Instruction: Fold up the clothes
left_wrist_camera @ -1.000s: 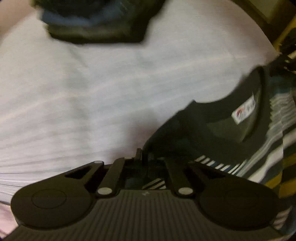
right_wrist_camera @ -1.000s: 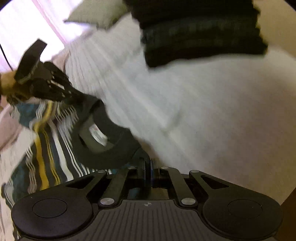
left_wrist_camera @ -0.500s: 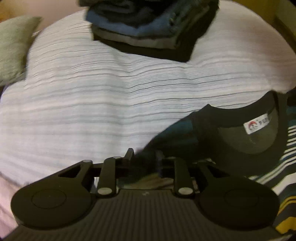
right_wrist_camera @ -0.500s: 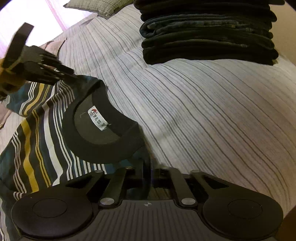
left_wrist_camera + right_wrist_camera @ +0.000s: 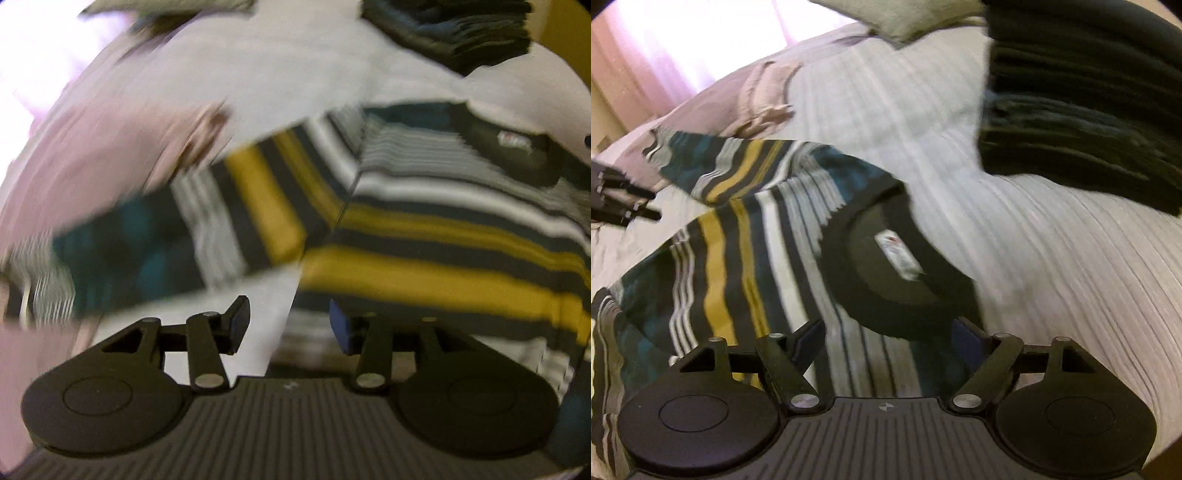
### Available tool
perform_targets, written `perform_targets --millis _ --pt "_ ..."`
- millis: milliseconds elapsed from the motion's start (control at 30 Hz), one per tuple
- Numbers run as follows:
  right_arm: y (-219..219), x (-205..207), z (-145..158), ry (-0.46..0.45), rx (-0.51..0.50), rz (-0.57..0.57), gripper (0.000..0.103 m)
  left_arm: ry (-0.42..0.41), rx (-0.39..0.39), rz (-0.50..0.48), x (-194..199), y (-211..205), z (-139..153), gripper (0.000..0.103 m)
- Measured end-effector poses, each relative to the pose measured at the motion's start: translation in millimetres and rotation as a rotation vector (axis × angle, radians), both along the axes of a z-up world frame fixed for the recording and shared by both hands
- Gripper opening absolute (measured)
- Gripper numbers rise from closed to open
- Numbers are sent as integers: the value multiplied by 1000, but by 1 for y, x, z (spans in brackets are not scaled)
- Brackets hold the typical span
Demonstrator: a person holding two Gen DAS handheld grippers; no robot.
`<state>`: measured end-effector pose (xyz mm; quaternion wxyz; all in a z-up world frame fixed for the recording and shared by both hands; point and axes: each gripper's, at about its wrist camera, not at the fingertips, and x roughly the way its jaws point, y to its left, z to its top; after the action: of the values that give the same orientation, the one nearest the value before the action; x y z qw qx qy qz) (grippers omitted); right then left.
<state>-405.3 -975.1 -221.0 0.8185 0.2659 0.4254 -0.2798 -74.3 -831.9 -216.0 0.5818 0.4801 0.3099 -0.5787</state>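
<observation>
Both grippers have just been opening, and the striped shirt (image 5: 750,258) is down, lying spread on the bed (image 5: 1052,266) with its collar toward the stack of folded clothes (image 5: 1082,122). The right gripper (image 5: 886,339) stands wide over the collar, gripping nothing; the left gripper (image 5: 288,325) gapes by the sleeve, empty too. Laid out, so folding likely starts next.
</observation>
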Motion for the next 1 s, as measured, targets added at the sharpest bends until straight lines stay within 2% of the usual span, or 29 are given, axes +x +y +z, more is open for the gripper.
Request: perform_targets --millis 167,233,400,633,733,867,1000 --pt "15 32 7 11 -30 31 78 7 3 91 31 59 -4 51" --pt "25 41 9 27 -35 17 78 10 -7 107 40 76 -5 51" --pt "61 49 18 67 -39 -43 78 37 -22 97 59 119 -7 57" --pt "147 79 15 97 4 -31 78 88 6 61 93 175 -26 58" --pt "174 92 15 102 12 -56 78 102 -14 16 100 184 -20 58" --pt "183 99 28 105 -30 -63 78 96 -69 -50 104 169 -3 58" --pt "158 87 32 142 -88 -95 78 93 -126 -123 99 127 13 58"
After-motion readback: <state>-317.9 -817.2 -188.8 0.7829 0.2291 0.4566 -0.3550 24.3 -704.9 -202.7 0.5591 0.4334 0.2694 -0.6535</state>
